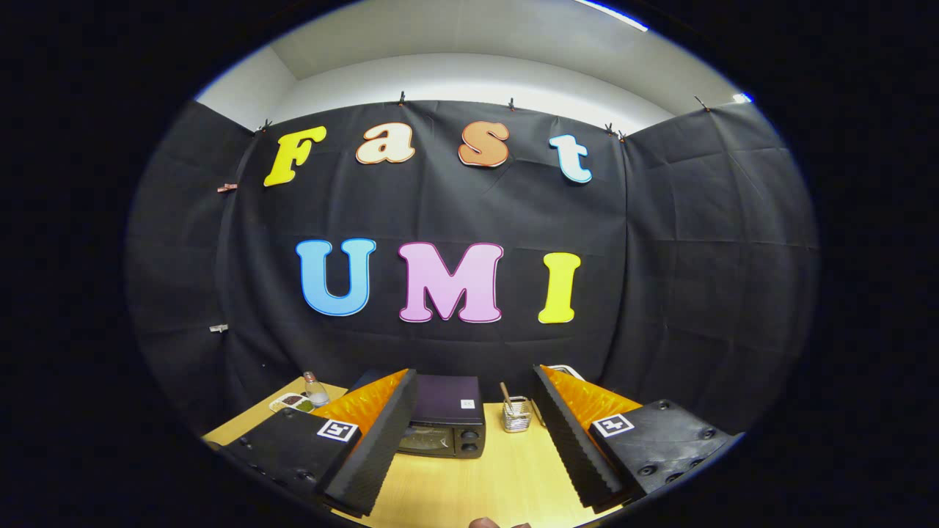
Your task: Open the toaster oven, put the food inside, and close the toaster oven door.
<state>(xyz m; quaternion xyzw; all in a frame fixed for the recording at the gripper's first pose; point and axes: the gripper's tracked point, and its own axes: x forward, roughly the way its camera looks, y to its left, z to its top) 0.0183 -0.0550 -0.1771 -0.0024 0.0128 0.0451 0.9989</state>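
Hovering above the pale wooden tabletop, the gripper is held with its two ridged, wedge-shaped fingers spread wide, and nothing is gripped between them. A small dark boxy toaster oven with a glass-fronted door and two round knobs on its right side is seen beyond the fingertips, set between the fingers and closer to the left one; its door is shut. Bare wood lies between the gripper and the oven's front, so open room is left ahead of the door. Just right of the oven, apart from it, a small wire-mesh holder with a thin stick standing in it is placed. Off past the left finger, near the tabletop's far corner, a small clear glass bottle stands beside a shallow white tray holding dark and green bits. The tabletop's far edge is met by the draped black cloth wall, creased in a grid of folds. A small rounded tip, perhaps a fingertip, is seen at the near edge of the tabletop; what it is cannot be told.
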